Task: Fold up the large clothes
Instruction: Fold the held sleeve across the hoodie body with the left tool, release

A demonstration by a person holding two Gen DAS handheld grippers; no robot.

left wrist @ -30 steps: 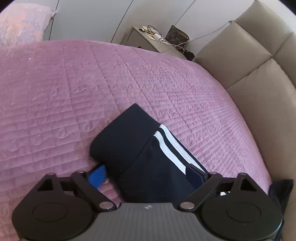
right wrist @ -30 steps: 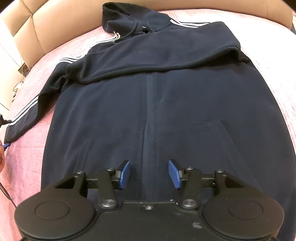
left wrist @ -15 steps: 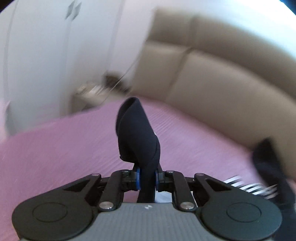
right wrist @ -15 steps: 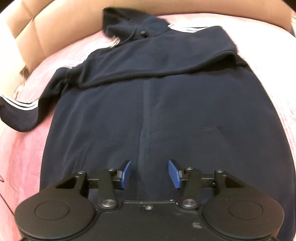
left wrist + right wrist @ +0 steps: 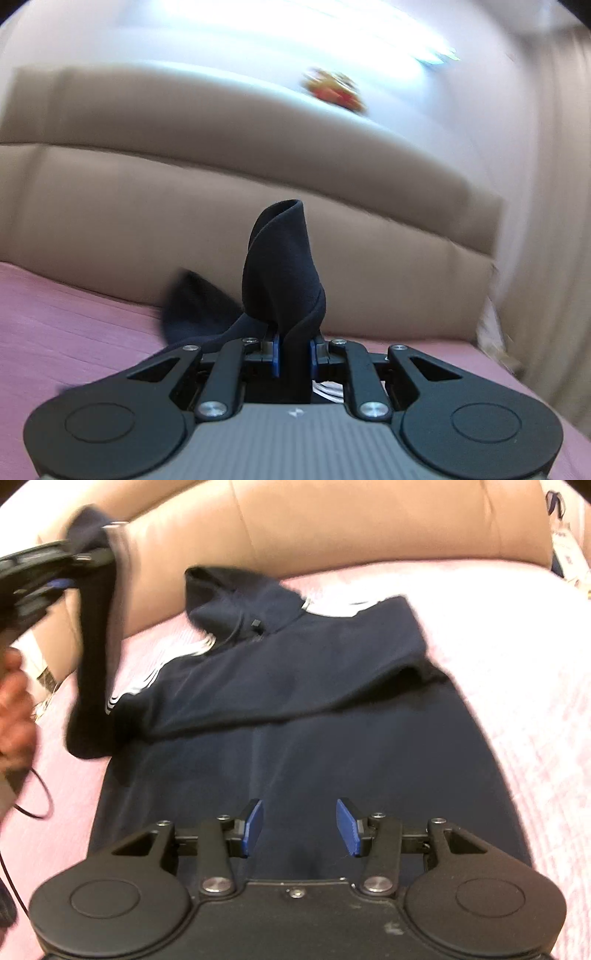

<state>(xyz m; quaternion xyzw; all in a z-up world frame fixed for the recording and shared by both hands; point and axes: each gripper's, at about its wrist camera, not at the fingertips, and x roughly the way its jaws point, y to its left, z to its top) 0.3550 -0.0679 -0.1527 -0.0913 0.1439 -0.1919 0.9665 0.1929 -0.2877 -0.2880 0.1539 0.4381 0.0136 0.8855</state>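
Hoodie sleeve (image 5: 282, 273) is pinched between the blue pads of the left gripper (image 5: 293, 352), its dark cuff standing up above the jaws. From the right wrist view the left gripper (image 5: 55, 583) holds that sleeve (image 5: 94, 657) lifted off the bed's left edge, hanging down to the shoulder. The right gripper (image 5: 299, 825) hovers with jaws wide apart and nothing between them, over the lower middle of the navy hoodie (image 5: 295, 709), which lies flat on the pink bedspread (image 5: 535, 701), hood toward the beige headboard (image 5: 332, 524)
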